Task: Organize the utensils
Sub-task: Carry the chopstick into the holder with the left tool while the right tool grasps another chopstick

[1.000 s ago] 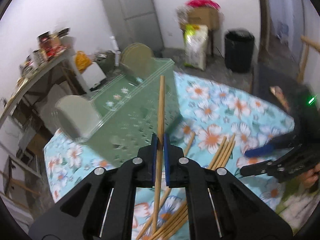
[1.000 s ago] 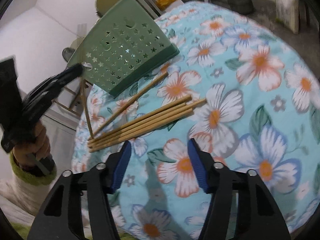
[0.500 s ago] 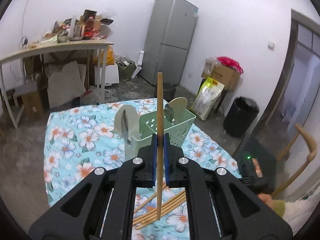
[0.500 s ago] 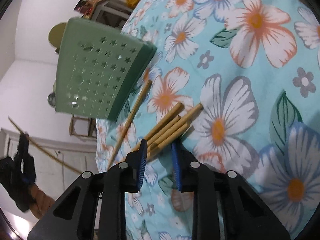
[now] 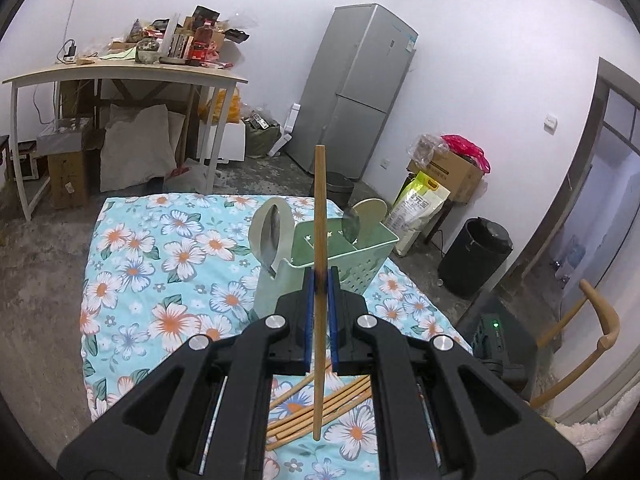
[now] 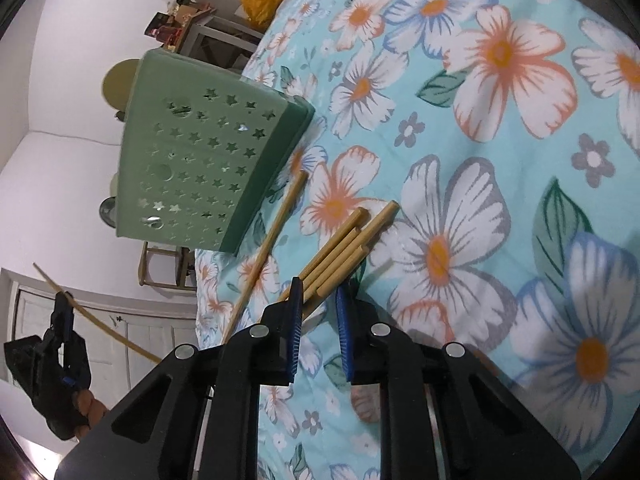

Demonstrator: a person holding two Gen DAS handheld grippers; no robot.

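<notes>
Left wrist view first: the left gripper (image 5: 319, 280) is clamped on a single chopstick (image 5: 319, 216), which stands pretty much upright between the blue pads (image 5: 307, 312), sticking out well above and below them. Behind it sits the green basket (image 5: 360, 256) on the flowered tablecloth (image 5: 160, 264), with a couple of spoons (image 5: 271, 236) poking up out of it. Down below the chopstick's lower tip you can see the pile of chopsticks (image 5: 320, 410) lying on the cloth. In the background there's a fridge (image 5: 356, 92), a cluttered table (image 5: 120, 72) and a black bin (image 5: 474, 256).

Right wrist view: the right gripper (image 6: 319, 302) is down at the cloth (image 6: 480, 160) with its jaws narrowed around the near ends of the bundle (image 6: 340, 248). Can't tell if it's really pinching them or just straddling. One loose chopstick (image 6: 268, 248) lies just left of the bundle, running up toward the basket (image 6: 200, 152). Far left, the other gripper (image 6: 60, 320) shows up off the table with its chopstick (image 6: 92, 320).
</notes>
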